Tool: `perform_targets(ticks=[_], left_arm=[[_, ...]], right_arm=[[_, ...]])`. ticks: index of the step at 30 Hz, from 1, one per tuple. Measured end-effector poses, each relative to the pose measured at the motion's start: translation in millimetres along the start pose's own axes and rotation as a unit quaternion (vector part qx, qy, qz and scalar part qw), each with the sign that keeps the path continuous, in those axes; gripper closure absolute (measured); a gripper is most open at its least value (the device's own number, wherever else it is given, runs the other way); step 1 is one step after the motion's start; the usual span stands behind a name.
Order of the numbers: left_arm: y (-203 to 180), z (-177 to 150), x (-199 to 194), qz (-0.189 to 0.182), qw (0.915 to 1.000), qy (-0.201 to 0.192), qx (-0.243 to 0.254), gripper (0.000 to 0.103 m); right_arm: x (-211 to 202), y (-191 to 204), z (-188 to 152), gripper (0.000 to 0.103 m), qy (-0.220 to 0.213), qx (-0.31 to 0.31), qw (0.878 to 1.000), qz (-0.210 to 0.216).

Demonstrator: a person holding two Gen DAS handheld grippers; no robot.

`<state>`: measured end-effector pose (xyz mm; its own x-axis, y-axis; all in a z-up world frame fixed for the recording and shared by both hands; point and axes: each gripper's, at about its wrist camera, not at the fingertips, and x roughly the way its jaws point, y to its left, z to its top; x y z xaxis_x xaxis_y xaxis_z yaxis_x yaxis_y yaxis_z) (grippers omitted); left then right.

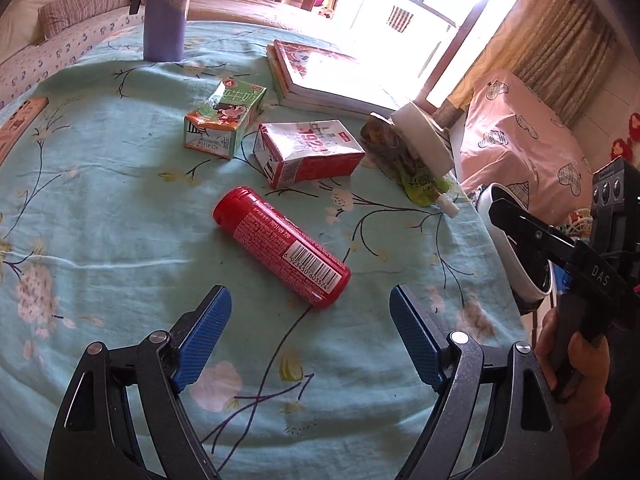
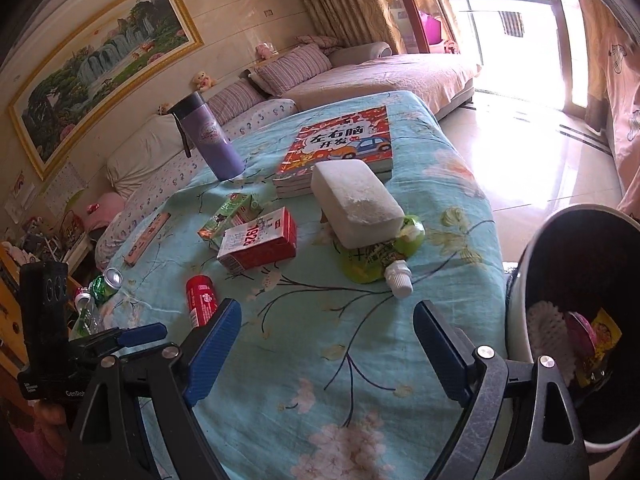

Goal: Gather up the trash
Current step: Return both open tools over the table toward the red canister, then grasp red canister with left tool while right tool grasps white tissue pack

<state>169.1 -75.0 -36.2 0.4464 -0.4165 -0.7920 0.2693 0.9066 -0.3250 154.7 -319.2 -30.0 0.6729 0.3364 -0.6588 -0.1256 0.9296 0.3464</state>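
On the floral-clothed surface [image 1: 100,208] a red tube [image 1: 280,246] lies just ahead of the left hand-held gripper [image 1: 310,312], spread wide and empty; the right hand-held gripper [image 2: 328,328] also gapes empty beside the bin [image 2: 560,248].

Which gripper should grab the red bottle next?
Left. The left gripper is open with the red bottle lying just ahead of its fingertips. The right gripper, also open, sits nearer the bin, with the bottle off to its left.

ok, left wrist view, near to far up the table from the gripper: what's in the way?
Left gripper, open → red bottle → red carton → green carton → book → purple flask at the far edge.
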Motion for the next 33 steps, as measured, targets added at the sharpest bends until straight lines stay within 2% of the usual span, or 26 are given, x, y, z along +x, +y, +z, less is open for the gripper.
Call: perform_targets(ticks=[5,12,13,15,16,17,18,20,22,27,33], left_arm=[[9,17,22,0.014,0.9991,0.018,-0.036,0.019],[9,31,41,0.046,0.9983,0.015,-0.031,0.019],[7,32,42,0.051,0.9983,0.014,-0.025,0.019],[1,32,45,0.064,0.9979,0.011,-0.008,0.019],[-1,32,47,0.07,0.9975,0.008,0.001,0.023],[-4,32,47,0.073,0.9973,0.004,0.01,0.029],[-6,31,47,0.073,0.9971,0.003,0.019,0.044],[-9,30,46,0.063,0.9975,0.0,0.032,0.052],[-11,28,41,0.05,0.9978,-0.007,0.043,0.065],[-20,18,25,0.017,0.9973,-0.018,0.069,0.068],[-49,1,16,-0.005,0.9926,-0.012,0.12,0.068]], right_arm=[[18,0,32,0.014,0.0,-0.019,1.0,0.0],[58,-11,61,0.015,0.021,-0.042,0.999,-0.02],[63,-11,62,0.017,0.025,-0.046,0.998,-0.022],[71,-10,61,0.032,0.03,-0.055,0.998,-0.029],[74,-9,60,0.051,0.034,-0.057,0.997,-0.034],[74,-9,58,0.051,0.035,-0.056,0.997,-0.036],[71,-10,56,0.051,0.028,-0.053,0.998,-0.033],[62,-10,52,0.053,0.016,-0.048,0.998,-0.03],[49,-11,46,0.054,0.003,-0.037,0.999,-0.022],[10,-14,23,0.054,-0.017,-0.005,1.0,0.008],[-32,-22,-18,0.054,-0.032,0.033,0.999,0.013]])
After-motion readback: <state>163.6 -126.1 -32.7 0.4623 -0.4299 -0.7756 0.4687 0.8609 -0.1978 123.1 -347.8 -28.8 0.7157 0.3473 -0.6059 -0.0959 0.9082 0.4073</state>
